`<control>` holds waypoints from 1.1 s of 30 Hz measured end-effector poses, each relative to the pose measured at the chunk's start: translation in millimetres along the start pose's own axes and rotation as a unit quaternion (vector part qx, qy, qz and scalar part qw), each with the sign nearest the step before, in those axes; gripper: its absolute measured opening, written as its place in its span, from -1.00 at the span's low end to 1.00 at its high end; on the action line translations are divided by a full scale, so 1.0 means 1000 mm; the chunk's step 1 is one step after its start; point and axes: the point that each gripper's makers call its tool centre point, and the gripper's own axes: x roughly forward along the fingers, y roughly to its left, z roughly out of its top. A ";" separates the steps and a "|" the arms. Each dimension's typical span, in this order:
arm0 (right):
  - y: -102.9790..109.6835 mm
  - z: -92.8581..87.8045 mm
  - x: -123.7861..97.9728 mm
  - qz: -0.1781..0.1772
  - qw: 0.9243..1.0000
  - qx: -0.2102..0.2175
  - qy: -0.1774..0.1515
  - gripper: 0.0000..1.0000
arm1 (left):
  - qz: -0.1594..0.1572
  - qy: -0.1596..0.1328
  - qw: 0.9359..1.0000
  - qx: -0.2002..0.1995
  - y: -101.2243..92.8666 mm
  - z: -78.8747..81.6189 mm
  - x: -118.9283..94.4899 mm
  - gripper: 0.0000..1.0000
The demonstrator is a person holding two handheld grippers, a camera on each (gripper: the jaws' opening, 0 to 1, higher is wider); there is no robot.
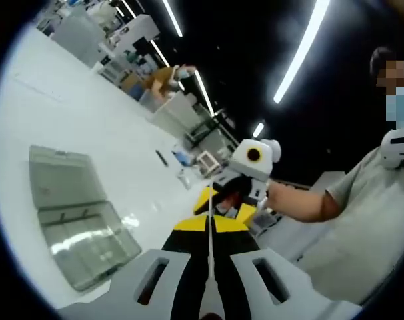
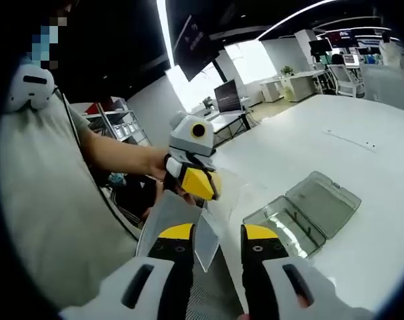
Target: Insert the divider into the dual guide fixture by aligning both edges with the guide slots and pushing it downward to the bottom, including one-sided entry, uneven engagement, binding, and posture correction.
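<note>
The left tongs (image 1: pixel 209 227) are pinching a thin clear divider (image 1: pixel 209 250) edge-on between their closed yellow-tipped jaws, holding it up in the air above the white counter (image 1: pixel 89 120). In the right gripper view those same tongs (image 2: pixel 201 183), carried by a person's hand (image 2: pixel 159 167), are gripping the clear sheet (image 2: pixel 205 243) at its upper part while it is hanging down between the jaws of the right tongs (image 2: pixel 219 233), which are standing apart with only the left jaw close to the sheet. A clear plastic box (image 2: pixel 305 213) is lying open on the counter (image 2: pixel 362 133), well apart from the divider (image 1: pixel 79 227).
</note>
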 end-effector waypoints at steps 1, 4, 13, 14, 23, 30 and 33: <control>0.003 -0.001 0.001 0.012 1.000 0.008 0.000 -0.58 | -0.002 0.000 1.000 0.001 0.000 0.000 -0.001 -1.00; 0.005 -0.003 0.002 0.025 1.000 0.017 -0.004 -0.61 | -0.008 0.000 1.000 0.003 -0.002 0.000 -0.001 -1.00; 0.011 -0.008 0.005 0.060 0.997 0.043 -0.002 -0.78 | -0.028 0.005 1.000 0.012 -0.009 -0.001 0.000 -1.00; 0.011 -0.008 0.006 0.063 0.997 0.043 -0.004 -0.80 | -0.030 0.005 0.999 0.014 -0.010 -0.001 0.001 -1.00; 0.016 -0.006 0.007 0.085 0.995 0.055 -0.011 -0.86 | -0.042 0.008 0.999 0.021 -0.015 -0.001 0.003 -1.00; 0.020 -0.002 0.008 0.104 0.992 0.069 -0.022 -0.94 | -0.045 0.004 0.999 0.021 -0.014 0.000 0.002 -1.00; 0.021 -0.002 0.008 0.108 0.991 0.073 -0.024 -0.95 | -0.046 0.003 0.999 0.022 -0.015 0.001 0.002 -1.00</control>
